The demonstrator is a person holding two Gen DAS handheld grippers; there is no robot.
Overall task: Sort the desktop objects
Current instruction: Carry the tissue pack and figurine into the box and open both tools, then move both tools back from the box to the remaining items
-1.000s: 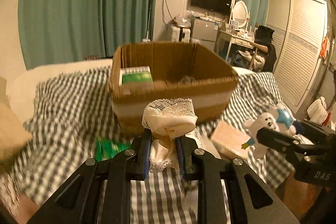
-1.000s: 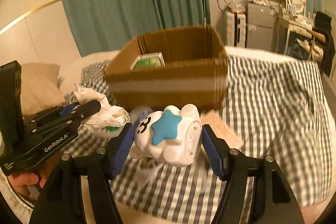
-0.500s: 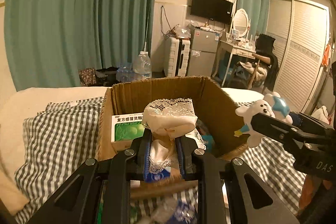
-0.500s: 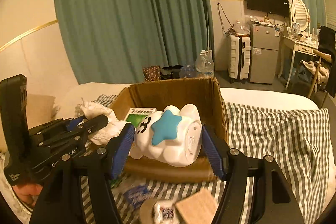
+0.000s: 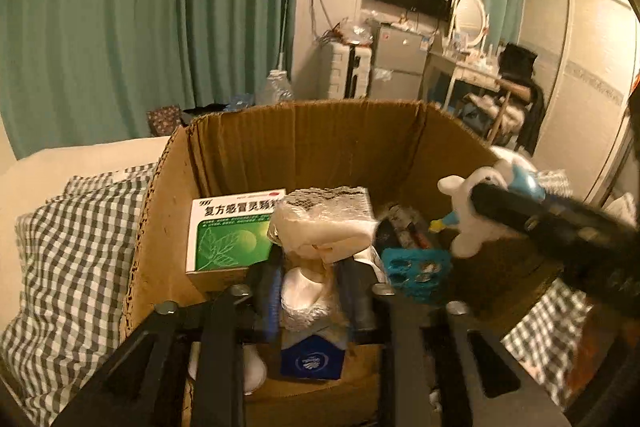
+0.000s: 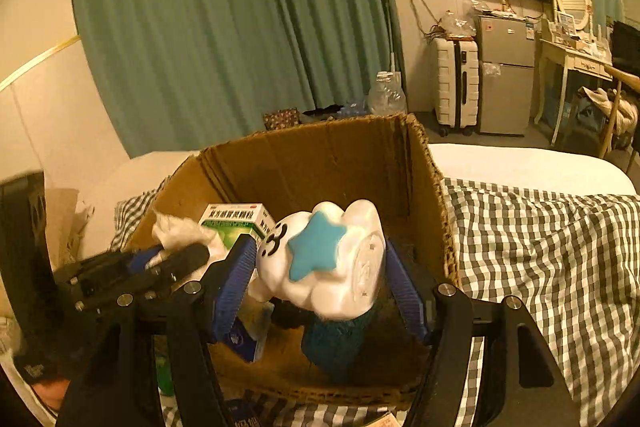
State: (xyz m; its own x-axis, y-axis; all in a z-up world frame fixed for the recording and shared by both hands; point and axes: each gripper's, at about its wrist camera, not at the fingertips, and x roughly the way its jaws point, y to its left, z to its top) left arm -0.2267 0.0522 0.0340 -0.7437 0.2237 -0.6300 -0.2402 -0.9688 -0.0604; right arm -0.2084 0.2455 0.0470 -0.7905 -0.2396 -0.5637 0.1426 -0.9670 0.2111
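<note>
My left gripper is shut on a cream lace cloth and holds it over the open cardboard box. My right gripper is shut on a white cloud toy with a blue star, also over the box. The toy shows at the right of the left wrist view; the left gripper with the cloth shows at the left of the right wrist view. Inside the box lie a green and white medicine carton, a blue packet and a teal item.
The box stands on a grey checked cloth over a bed. Green curtains, a suitcase, a small fridge and a dressing table stand behind. A teal woolly object sits in the box below the toy.
Both grippers have risen and moved forward from in front of the box to over its opening, still holding the cloth and the toy. The box interior now fills the views.
</note>
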